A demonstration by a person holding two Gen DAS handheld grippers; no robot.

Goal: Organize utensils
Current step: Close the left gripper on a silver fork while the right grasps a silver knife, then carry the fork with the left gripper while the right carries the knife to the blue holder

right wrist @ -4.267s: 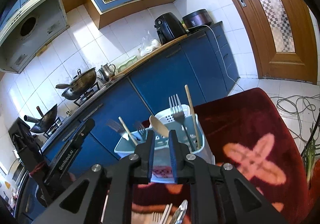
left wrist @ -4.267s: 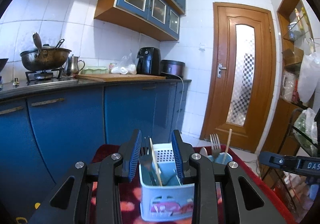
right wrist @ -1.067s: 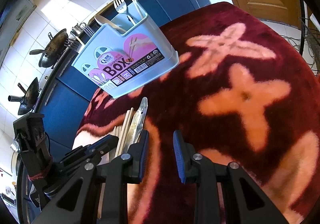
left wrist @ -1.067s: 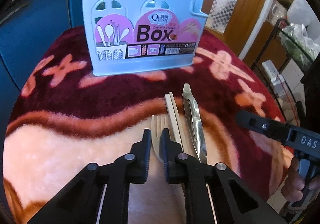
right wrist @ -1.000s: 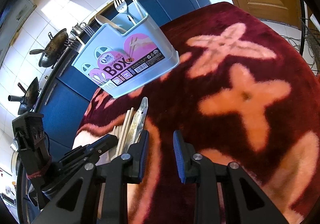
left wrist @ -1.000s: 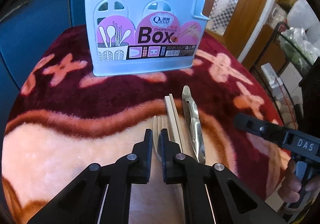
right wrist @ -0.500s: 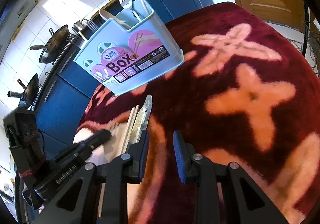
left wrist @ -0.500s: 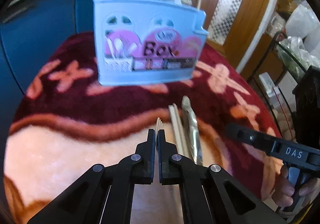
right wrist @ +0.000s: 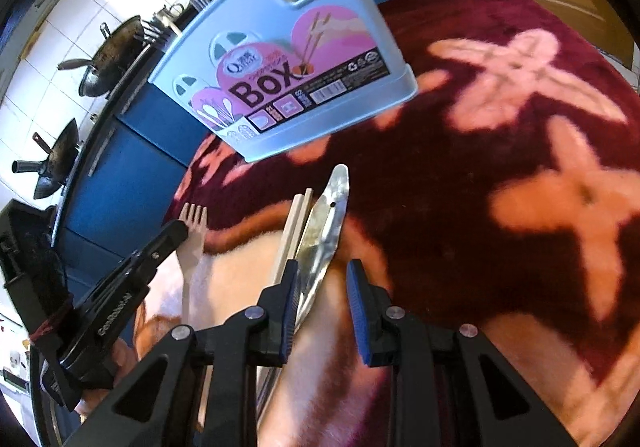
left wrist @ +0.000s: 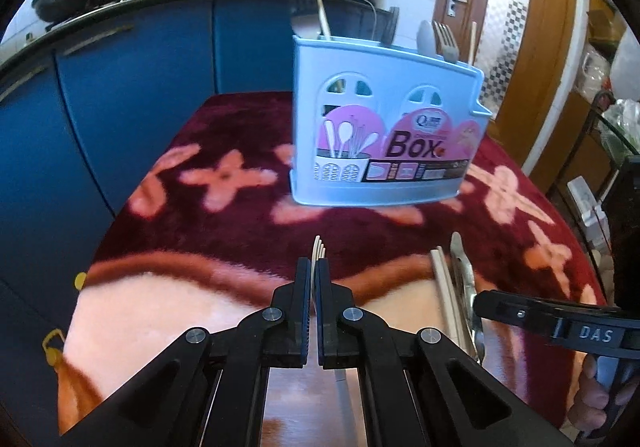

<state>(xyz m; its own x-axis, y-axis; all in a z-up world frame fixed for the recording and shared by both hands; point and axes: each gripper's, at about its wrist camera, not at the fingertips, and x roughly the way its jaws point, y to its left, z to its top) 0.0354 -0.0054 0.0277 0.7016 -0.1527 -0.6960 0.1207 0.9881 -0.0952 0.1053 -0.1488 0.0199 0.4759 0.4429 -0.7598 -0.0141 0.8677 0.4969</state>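
Observation:
My left gripper (left wrist: 313, 267) is shut on a pale fork (left wrist: 319, 247); its tines stick out past the fingertips and its handle shows below the jaws. The right wrist view has the same fork (right wrist: 194, 231) held just above the cloth by the left gripper (right wrist: 178, 231). My right gripper (right wrist: 322, 271) stands open over flat metal tongs (right wrist: 326, 223), which lie between its fingers, close to the left pad. A pair of chopsticks (right wrist: 294, 227) lies beside the tongs. The light blue utensil box (left wrist: 384, 119) stands behind, holding several forks, spoons and chopsticks.
The table wears a maroon blanket with pink flower shapes (right wrist: 520, 127). Blue cabinets (left wrist: 140, 87) and a counter with woks (right wrist: 108, 59) run behind it. A wooden door (left wrist: 500, 7) and cluttered shelves are to the right. A hand (left wrist: 600, 399) holds the right gripper's handle.
The left gripper closed on the fork and carried it left and slightly up, away from the chopsticks. The right gripper moved left until the tongs lay between its fingers.

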